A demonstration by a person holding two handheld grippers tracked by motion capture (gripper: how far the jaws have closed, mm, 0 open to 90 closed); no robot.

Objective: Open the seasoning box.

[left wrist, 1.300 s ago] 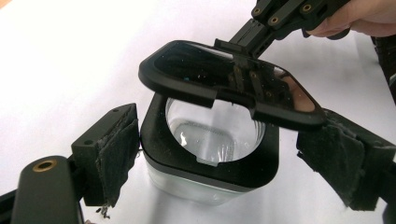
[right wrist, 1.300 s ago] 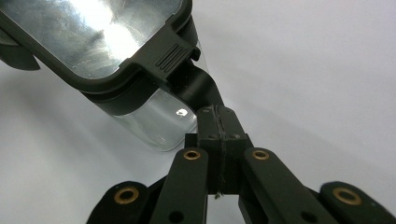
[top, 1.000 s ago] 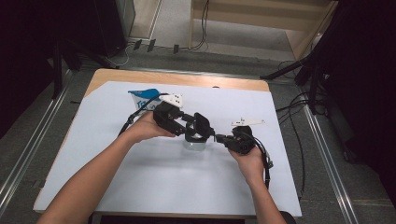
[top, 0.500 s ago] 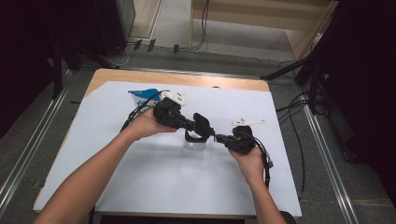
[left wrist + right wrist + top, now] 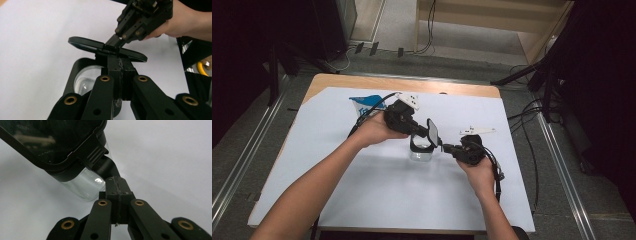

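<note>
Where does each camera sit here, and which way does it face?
High view: above the person's side, looking forward and down at the white-covered table; both forearms and claws show.
Left gripper view: on the left claw, facing the black-framed lid; its jaws show, shut.
Right gripper view: on the right claw, facing the clear glass container; its jaws show, shut.
All share the lid.

A wooden table (image 5: pixel 362 81) under a white sheet (image 5: pixel 377 190) stands on grey floor (image 5: pixel 242 150); beyond it, a wooden cabinet (image 5: pixel 492 20) and cables (image 5: pixel 427 30).
</note>
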